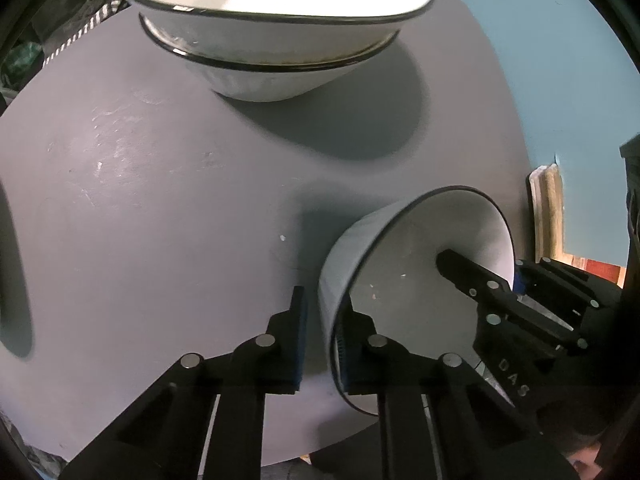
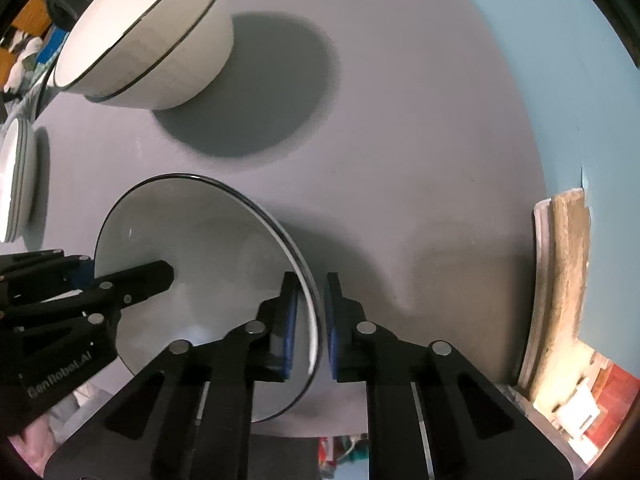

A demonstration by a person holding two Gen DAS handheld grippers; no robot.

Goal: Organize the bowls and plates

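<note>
**Two claws grip opposite sides of one bowl on a grey worktop**

A white bowl with a thin dark rim line [image 1: 404, 276] sits near the front edge of a grey worktop [image 1: 160, 200], towards its right side in the left wrist view. Both claws are clamped on its rim at once, one on each side.

The left claw [image 1: 324, 336] points steeply down. Its two fingers are closed on the bowl's near wall: one blue-padded finger sits outside the bowl, the other inside, with the rim pinched between them. In the same view the right claw [image 1: 452, 268] reaches in from the right, one black finger lying inside the bowl against the far wall.

From the right wrist view the same bowl [image 2: 200, 264] fills the lower left. The right claw [image 2: 310, 320] points almost straight down and is closed on the rim, a blue pad on each side of the thin wall. The left claw [image 2: 160, 276] enters from the left edge, one finger inside the bowl.

Towards the back edge of the worktop stands a stack of two larger white bowls [image 1: 276, 28], also dark-rimmed, one nested in the other, well apart from the gripped bowl. It casts a broad round shadow on the worktop. In the right wrist view this stack [image 2: 152, 40] sits at the back left.

At the left edge of the worktop, seen in the right wrist view, is a stack of white plates [image 2: 18, 180], only partly in view.

Beyond the right edge of the worktop the floor is pale blue [image 1: 560, 80].
</note>
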